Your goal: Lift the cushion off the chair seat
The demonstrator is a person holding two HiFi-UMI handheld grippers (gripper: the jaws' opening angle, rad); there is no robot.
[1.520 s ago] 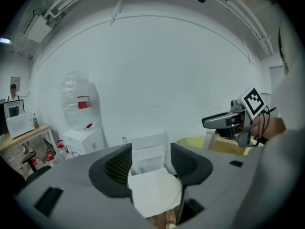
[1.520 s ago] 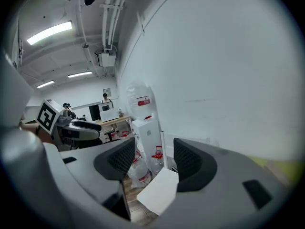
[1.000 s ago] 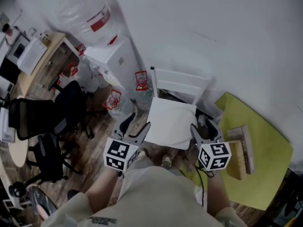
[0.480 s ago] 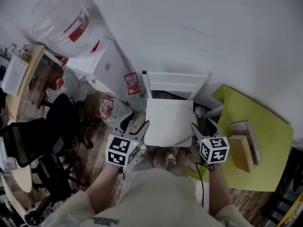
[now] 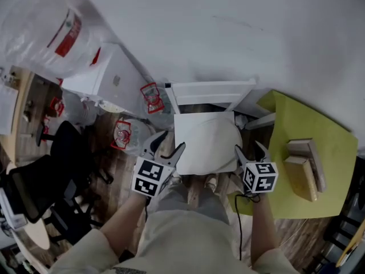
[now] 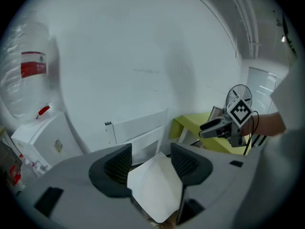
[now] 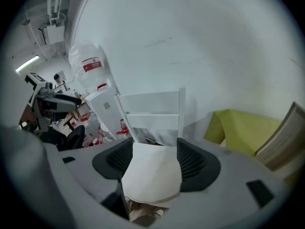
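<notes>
Cushion (image 5: 206, 142) lies on the white chair (image 5: 211, 91) seat against the white wall (image 5: 239, 27), wood floor (image 5: 111, 173) below, yellow-green table (image 5: 293, 121) beside. Left gripper (image 5: 170, 141) and right gripper (image 5: 250, 148) flank it, jaws apart, clamping nothing.

Office. Upper left of head view: water dispenser (image 5: 114, 81) with big inverted bottle (image 5: 45, 27); spare bottles (image 5: 121, 135) on wood-plank floor (image 5: 111, 167) beside it. Left edge: black swivel chairs (image 5: 71, 144), wooden desk (image 5: 24, 93). Right: lime-green surface (image 5: 296, 119) carrying books (image 5: 308, 170). Plain white wall (image 5: 256, 33).
</notes>
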